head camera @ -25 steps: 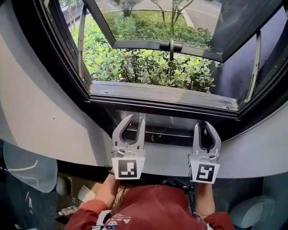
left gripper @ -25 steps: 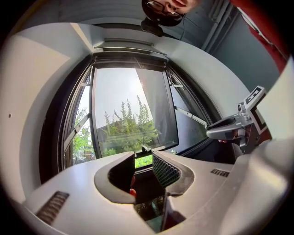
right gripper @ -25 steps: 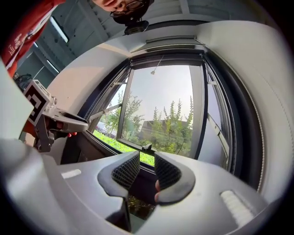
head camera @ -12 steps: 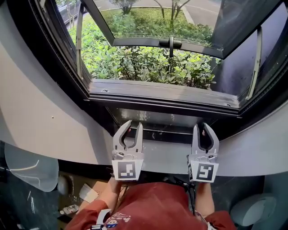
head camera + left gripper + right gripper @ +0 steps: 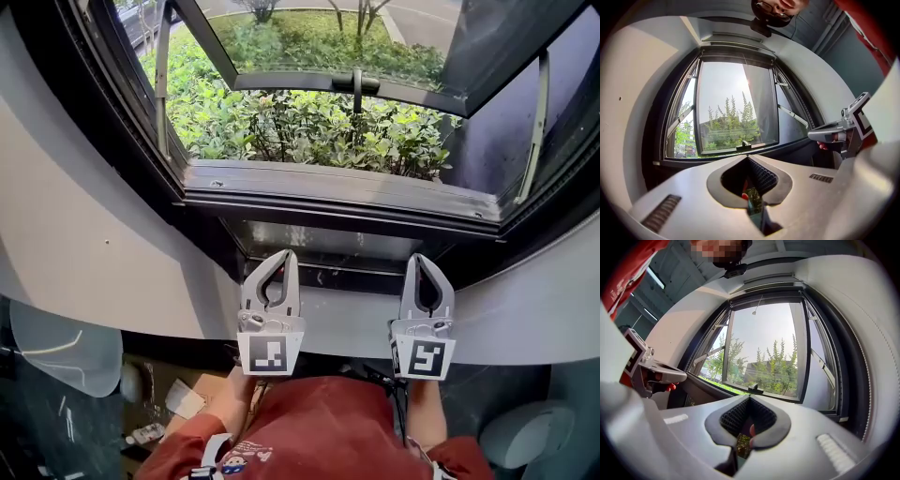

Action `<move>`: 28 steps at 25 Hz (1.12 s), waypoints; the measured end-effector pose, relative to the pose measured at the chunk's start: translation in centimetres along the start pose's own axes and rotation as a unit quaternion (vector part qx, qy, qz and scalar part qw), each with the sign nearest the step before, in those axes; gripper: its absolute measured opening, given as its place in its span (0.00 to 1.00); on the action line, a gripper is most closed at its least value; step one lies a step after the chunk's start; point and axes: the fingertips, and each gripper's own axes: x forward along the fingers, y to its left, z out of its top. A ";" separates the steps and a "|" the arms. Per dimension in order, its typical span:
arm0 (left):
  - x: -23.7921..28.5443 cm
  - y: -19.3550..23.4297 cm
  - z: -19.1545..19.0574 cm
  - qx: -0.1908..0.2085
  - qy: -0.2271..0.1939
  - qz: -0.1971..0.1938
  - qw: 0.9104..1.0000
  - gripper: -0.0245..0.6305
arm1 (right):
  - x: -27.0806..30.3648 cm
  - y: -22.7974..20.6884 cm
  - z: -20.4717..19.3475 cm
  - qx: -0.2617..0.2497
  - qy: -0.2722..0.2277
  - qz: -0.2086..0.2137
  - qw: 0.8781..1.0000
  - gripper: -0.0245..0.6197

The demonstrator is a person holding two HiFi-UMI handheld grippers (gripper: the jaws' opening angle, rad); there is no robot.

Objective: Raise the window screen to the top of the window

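Left gripper [image 5: 284, 256] and right gripper [image 5: 421, 259], each clenched shut, apparently empty, just below the open window [image 5: 337, 195]

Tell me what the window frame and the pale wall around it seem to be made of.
Window frame: likely metal with a dark coating, given its dull sheen and crisp, straight edges. Pale wall: smooth, matt, light grey; painted plaster or panel, the look can't settle which.

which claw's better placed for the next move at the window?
No clear edge. Left claw and right claw are both shut, empty, side by side, tips near the dark rail below the sill. Probably both together.
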 end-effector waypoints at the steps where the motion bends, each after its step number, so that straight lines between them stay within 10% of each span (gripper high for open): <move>1: 0.0 -0.1 -0.1 0.003 0.001 -0.002 1.000 0.05 | 0.0 0.0 0.1 0.000 -0.001 0.000 1.000 0.05; 28: 0.8 0.2 0.0 -0.010 -0.003 0.011 1.000 0.05 | 0.3 -0.2 -0.4 -0.009 0.003 0.005 1.000 0.05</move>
